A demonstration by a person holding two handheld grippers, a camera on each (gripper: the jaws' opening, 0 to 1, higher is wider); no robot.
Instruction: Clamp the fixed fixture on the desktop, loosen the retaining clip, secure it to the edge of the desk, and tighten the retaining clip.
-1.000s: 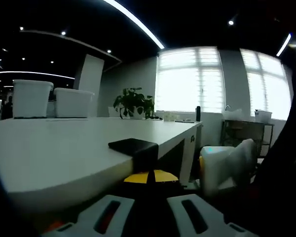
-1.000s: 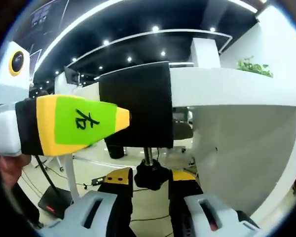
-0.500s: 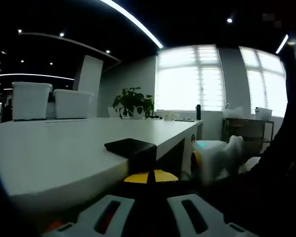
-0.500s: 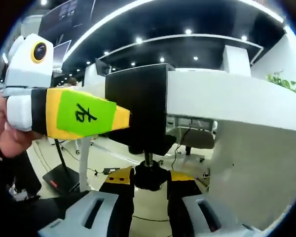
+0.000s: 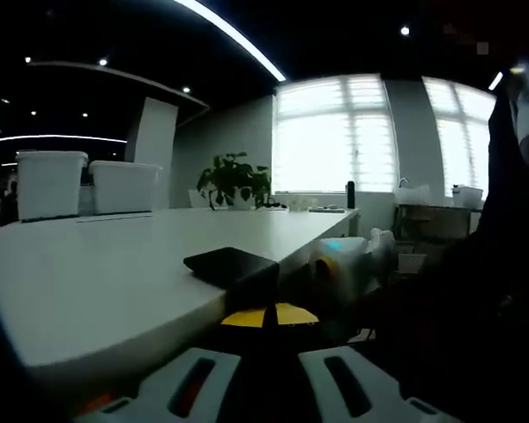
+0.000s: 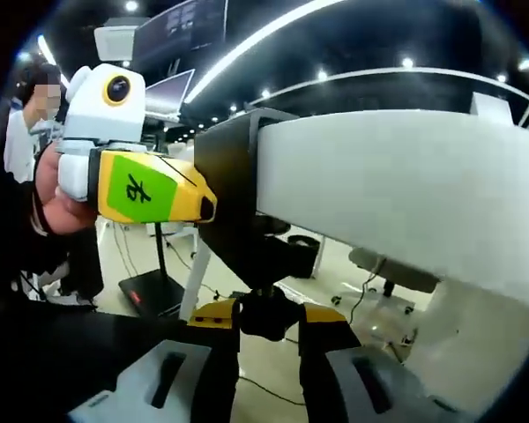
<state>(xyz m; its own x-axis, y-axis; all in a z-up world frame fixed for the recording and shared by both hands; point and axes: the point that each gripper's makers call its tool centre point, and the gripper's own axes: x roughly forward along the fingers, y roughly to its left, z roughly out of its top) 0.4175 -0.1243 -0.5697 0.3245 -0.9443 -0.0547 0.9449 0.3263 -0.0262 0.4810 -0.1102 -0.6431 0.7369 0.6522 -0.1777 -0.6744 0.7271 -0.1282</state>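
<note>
A black clamp fixture (image 5: 229, 263) sits over the edge of the white desk (image 5: 106, 264). In the left gripper view, my left gripper (image 5: 269, 315) has its yellow-tipped jaws shut on the fixture's back. The right gripper (image 5: 344, 264) shows just beyond, below the desk edge. In the right gripper view the fixture (image 6: 234, 194) wraps the desk edge (image 6: 379, 185). Its black screw knob (image 6: 266, 308) hangs underneath, and my right gripper (image 6: 269, 319) is shut on it. The left gripper (image 6: 150, 189), yellow with a green label, presses on the fixture's side from the left.
Two white bins (image 5: 48, 183) and a potted plant (image 5: 234, 181) stand at the desk's far side. Bright windows and a shelf (image 5: 423, 220) lie to the right. Under the desk are a chair (image 6: 397, 269), a stand's black base (image 6: 154, 291) and a person (image 6: 22, 132) at left.
The right gripper has swung around beneath the desk edge, staying on the knob; in the left gripper view it has slid left toward the fixture. The fixture and left gripper stay put.
</note>
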